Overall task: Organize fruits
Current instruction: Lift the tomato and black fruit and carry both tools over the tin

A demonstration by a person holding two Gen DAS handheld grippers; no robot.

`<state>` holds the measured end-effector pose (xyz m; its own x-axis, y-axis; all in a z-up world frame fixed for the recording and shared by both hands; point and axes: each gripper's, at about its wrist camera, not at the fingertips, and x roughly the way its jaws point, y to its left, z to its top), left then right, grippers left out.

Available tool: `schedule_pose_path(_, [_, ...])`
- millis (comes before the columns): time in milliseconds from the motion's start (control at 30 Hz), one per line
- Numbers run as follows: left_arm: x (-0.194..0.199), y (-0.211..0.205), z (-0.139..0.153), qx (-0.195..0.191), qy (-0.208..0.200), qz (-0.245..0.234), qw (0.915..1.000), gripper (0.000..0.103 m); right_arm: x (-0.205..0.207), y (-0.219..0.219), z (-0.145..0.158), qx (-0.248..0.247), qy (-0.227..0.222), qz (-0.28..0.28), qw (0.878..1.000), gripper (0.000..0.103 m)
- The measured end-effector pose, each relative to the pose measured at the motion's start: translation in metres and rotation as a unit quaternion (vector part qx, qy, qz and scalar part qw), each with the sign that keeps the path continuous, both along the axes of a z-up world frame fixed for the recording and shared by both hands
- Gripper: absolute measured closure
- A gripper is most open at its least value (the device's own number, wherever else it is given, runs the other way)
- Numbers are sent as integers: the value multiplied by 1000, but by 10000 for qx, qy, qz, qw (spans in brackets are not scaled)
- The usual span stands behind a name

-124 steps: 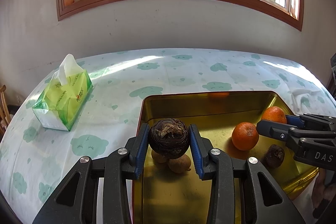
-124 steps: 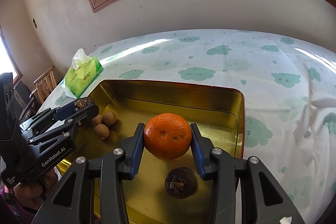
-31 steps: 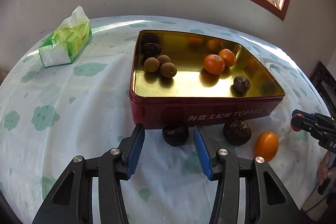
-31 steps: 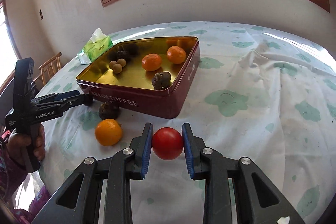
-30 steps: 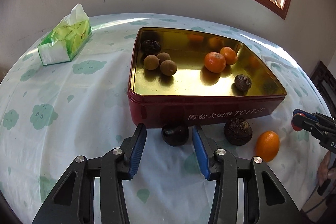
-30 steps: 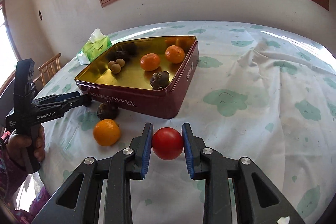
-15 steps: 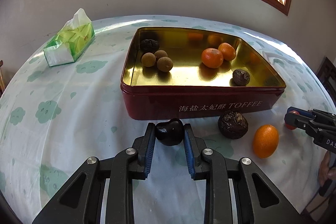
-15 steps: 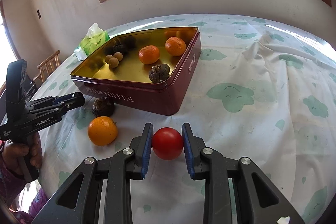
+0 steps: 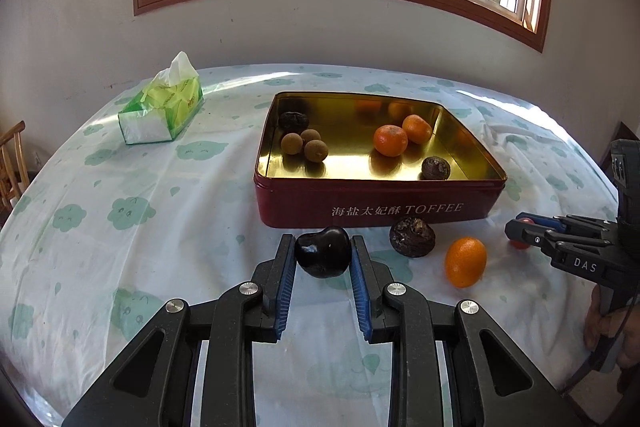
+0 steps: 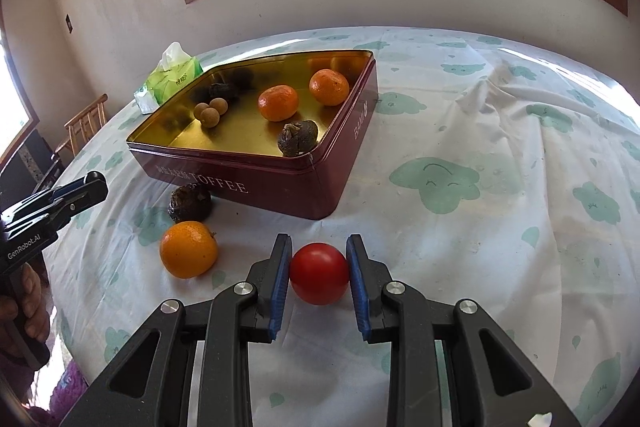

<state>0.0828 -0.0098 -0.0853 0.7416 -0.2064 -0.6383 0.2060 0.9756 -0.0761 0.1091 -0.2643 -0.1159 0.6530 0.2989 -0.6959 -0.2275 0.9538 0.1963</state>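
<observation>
Gripping dark fruit (image 9: 323, 251); rightward, red tomato (image 10: 319, 273)

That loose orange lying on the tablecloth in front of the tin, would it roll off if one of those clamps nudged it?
Probably a little: the orange is rounded and rests on nothing but the cloth, touching no other fruit. The soft, wrinkled tablecloth would likely slow it quickly. Its slightly oval shape in the left view suggests a wobbling roll rather than a straight one.
</observation>
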Motion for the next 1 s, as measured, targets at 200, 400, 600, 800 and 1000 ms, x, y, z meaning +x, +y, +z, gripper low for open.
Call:
schedule_pose_path(200, [-12, 2, 6, 2, -114, 34, 9999, 75, -15, 2, 6, 108, -69, -75, 9999, 77])
schedule_pose_path(400, [-21, 0, 14, 37, -267, 45, 9996, 75, -40, 18, 20, 100, -221, 131, 9996, 77])
schedule_pose_path(600, [-30, -3, 22, 43, -414, 17, 9991, 75, -60, 31, 42, 133, -460, 341, 9983, 77])
schedule_pose_path(800, [-37, -2, 29, 15, -524, 10, 9986, 75, -73, 41, 65, 160, -720, 465, 9962, 77])
schedule_pose_path(1000, [-45, 1, 38, -5, -658, 26, 9978, 75, -83, 50, 81, 107, -932, 560, 9940, 77])
